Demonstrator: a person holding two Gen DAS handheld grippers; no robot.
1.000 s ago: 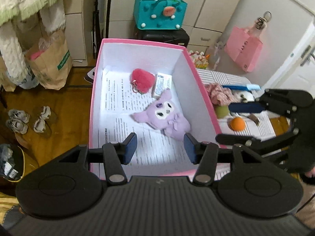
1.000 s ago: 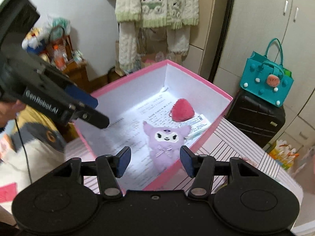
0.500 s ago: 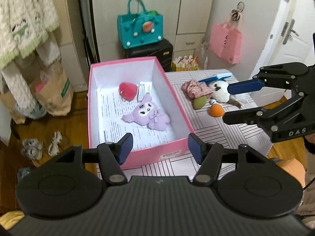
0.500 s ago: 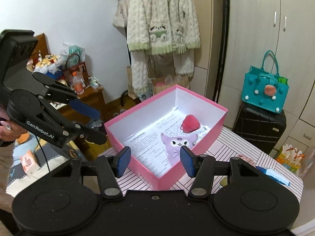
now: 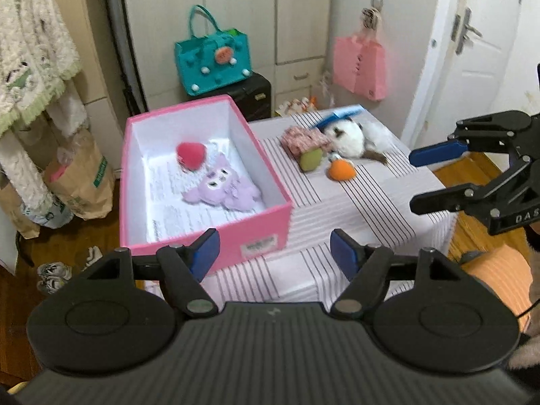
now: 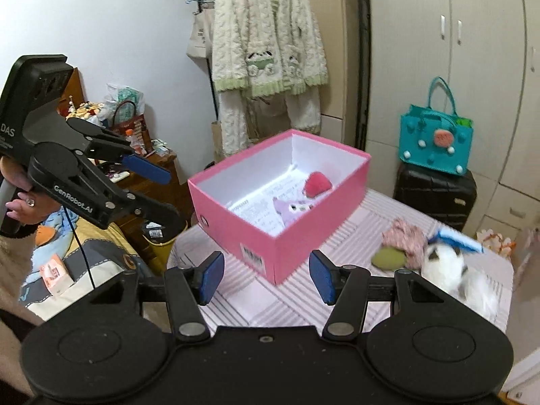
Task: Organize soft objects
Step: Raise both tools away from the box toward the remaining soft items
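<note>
A pink box (image 5: 216, 236) (image 6: 297, 253) stands on the striped table (image 5: 354, 209). Inside lie a purple plush (image 5: 222, 192) (image 6: 293, 210) and a red fluffy ball (image 5: 190, 155) (image 6: 317, 184). Right of the box lie a pink patterned cloth (image 5: 303, 140) (image 6: 403, 234), a green soft toy (image 5: 311, 161) (image 6: 389, 258), an orange soft toy (image 5: 341, 170) and a white plush (image 5: 351, 136) (image 6: 449, 263). My left gripper (image 5: 275, 256) is open and empty, back from the box's near end. My right gripper (image 6: 266, 273) is open and empty, near the box's corner; it also shows in the left wrist view (image 5: 427, 179).
A blue brush (image 5: 341, 114) (image 6: 459, 238) lies by the white plush. A teal bag (image 5: 214, 64) sits on a black suitcase (image 6: 435, 195) behind the table. A pink bag (image 5: 359, 64) hangs on the cupboard. Paper bags (image 5: 77, 182) stand on the floor at left.
Both grippers have pulled back and up from the box, still open and empty. The purple plush stays in the box. More of the table and its toys now shows.
</note>
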